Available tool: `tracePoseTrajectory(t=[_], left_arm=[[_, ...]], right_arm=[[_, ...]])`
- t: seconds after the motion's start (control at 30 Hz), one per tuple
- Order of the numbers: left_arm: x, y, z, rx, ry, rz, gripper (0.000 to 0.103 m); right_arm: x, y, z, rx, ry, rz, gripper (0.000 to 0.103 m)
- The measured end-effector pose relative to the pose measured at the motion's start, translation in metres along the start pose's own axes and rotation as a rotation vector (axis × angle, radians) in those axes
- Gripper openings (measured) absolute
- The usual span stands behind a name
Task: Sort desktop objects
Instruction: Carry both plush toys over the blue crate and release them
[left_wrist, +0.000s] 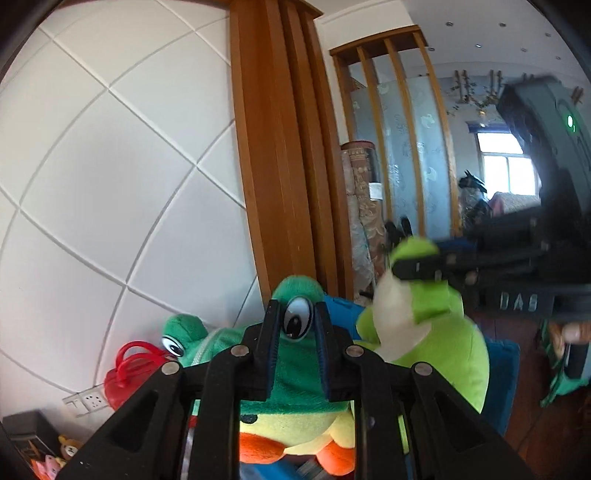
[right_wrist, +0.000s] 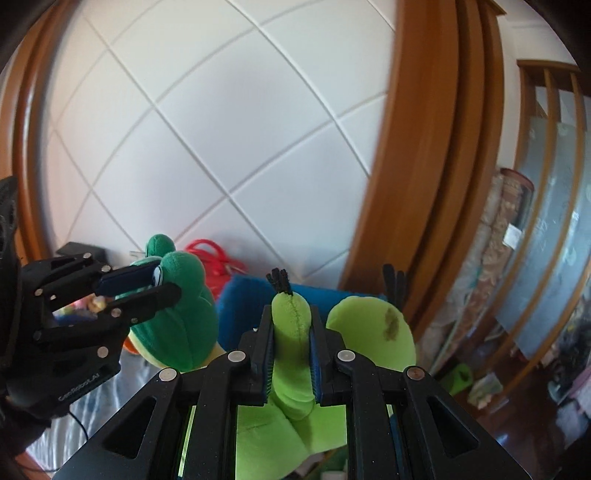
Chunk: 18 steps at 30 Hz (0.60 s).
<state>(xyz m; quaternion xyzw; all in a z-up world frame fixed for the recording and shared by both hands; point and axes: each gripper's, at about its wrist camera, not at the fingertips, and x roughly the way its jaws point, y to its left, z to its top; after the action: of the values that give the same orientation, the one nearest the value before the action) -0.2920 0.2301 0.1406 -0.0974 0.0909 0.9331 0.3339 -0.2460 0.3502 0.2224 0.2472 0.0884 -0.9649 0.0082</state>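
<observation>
A green frog plush (left_wrist: 295, 398) with a yellow belly and orange feet hangs in the air. My left gripper (left_wrist: 295, 314) is shut on one of its bulging eye bumps; the other eye shows further left. To the right, a lime-green plush (left_wrist: 443, 343) with a white patch is held by my right gripper (left_wrist: 417, 267). In the right wrist view, my right gripper (right_wrist: 291, 314) is shut on a long lime-green limb of that plush (right_wrist: 295, 369), pads pressed on both sides. At the left of that view, my left gripper (right_wrist: 162, 282) clamps the frog plush (right_wrist: 184, 325).
A white panelled wall (left_wrist: 110, 184) stands close ahead, with a wooden pillar (left_wrist: 273, 147) to its right. A red handbag (left_wrist: 125, 369), a wall socket (left_wrist: 88, 400) and a blue cushion-like thing (right_wrist: 251, 295) sit below. Rolled carpets (left_wrist: 362, 206) lean by the slatted screen.
</observation>
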Motion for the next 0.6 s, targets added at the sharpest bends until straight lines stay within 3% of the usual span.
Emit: tracePoseTrajectory(t=[0.07,0.1,0.13,0.17,0.2,0.27,0.4,0.6], left_arm=[[0.017,-0.010,0.006,-0.009,-0.004,0.011,0.021],[0.022,-0.013,0.008,-0.011,-0.004,0.017,0.025],[0.027,-0.017,0.009,-0.007,-0.001,0.027,0.040],[0.029,-0.020,0.010,0.000,-0.002,0.040,0.056],[0.028,-0.022,0.009,0.003,-0.014,0.050,0.061],[0.018,-0.023,0.006,-0.001,-0.041,0.069,0.072],[0.003,-0.020,-0.012,-0.005,-0.043,0.089,0.073],[-0.016,-0.014,-0.046,-0.039,-0.009,0.145,0.073]], right_arm=[[0.012,-0.017,-0.006,0.035,0.013,-0.009,0.024],[0.018,-0.026,-0.008,0.043,0.013,-0.026,0.036],[0.022,-0.033,-0.010,0.052,0.022,-0.031,0.047],[0.022,-0.039,-0.013,0.064,0.016,-0.040,0.070],[0.018,-0.043,-0.015,0.062,0.006,-0.045,0.076],[0.014,-0.049,-0.014,0.039,-0.013,-0.055,0.076],[0.003,-0.052,-0.026,0.069,-0.056,-0.021,0.079],[-0.013,-0.032,-0.065,0.085,-0.124,-0.058,0.089]])
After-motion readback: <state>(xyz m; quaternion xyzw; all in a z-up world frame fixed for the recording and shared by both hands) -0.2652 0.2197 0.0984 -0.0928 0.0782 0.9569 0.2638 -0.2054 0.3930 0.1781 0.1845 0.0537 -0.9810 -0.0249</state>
